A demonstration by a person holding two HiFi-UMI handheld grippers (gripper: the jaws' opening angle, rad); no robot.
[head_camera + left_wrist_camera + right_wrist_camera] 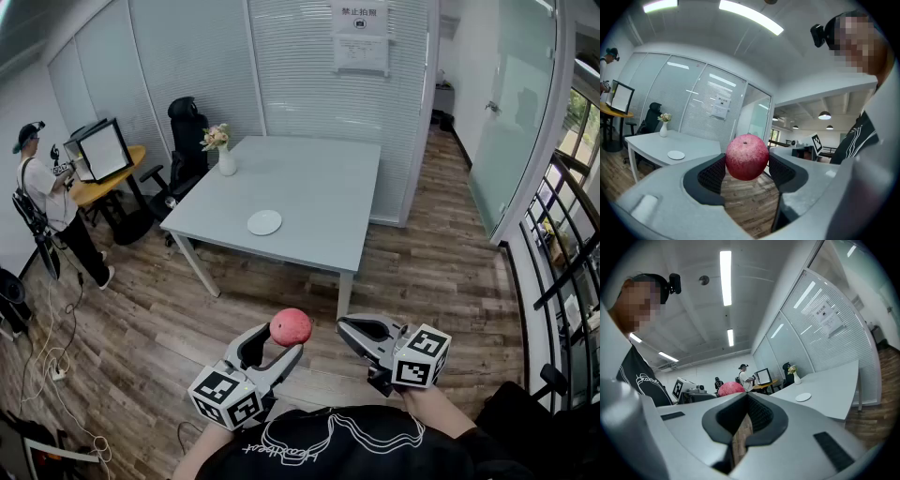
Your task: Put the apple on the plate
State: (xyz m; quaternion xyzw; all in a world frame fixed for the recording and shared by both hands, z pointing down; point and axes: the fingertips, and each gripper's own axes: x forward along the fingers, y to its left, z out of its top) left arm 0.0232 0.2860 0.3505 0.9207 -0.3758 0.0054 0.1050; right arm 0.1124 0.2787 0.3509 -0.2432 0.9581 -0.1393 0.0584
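Observation:
A red apple (291,326) is pinched between the pads of my left gripper (281,341), low in the head view above the wooden floor. The left gripper view has the apple (747,157) pressed on both sides by the dark pads, upright with its stem up. A small white plate (264,222) lies on the grey table (319,178), near its front edge, well ahead of both grippers. My right gripper (343,325) hangs beside the left one, its jaws together with nothing between them. From the right gripper view, the apple (730,389) peeks over the jaw and the plate (803,397) is far off.
A white vase with flowers (226,159) stands at the table's far left corner. A black office chair (187,131) and a desk with a monitor (101,150) are at the left. A person (45,202) stands by that desk. Cables (52,356) lie on the floor.

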